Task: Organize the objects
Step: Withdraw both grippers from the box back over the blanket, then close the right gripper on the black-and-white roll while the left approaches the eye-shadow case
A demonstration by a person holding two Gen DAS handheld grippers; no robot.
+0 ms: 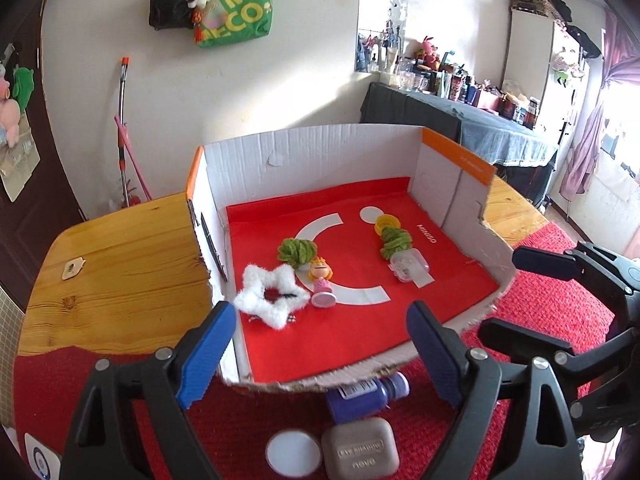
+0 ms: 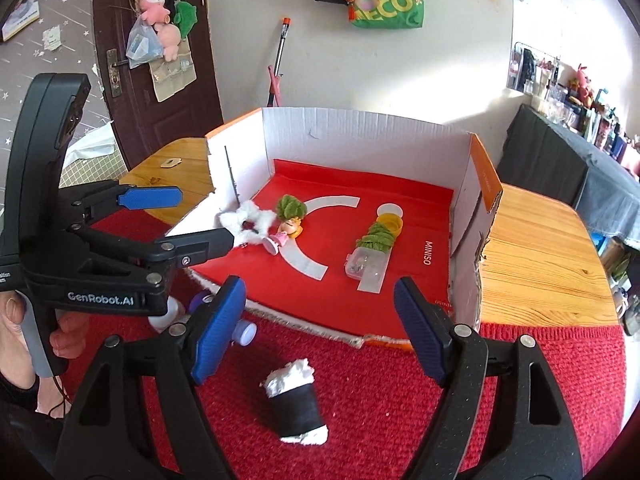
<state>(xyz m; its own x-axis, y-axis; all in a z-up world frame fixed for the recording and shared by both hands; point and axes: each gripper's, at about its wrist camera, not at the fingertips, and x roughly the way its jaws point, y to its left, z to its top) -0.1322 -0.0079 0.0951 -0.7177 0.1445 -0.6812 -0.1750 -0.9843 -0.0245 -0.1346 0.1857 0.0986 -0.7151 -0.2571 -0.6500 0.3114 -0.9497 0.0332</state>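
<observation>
A white cardboard box with a red liner holds a white fuzzy star, a pink doll figure, two green scrunchies, a yellow cap and a clear small case. My left gripper is open and empty over the box's near edge. Below it on the red mat lie a purple bottle, a grey eye-shadow case and a white disc. My right gripper is open and empty above a black-and-white roll. The left gripper also shows in the right wrist view.
The box stands on a wooden table partly covered by a red knitted mat. A small white-and-purple bottle lies by the box's near edge. A cluttered dark-draped side table stands at the back right.
</observation>
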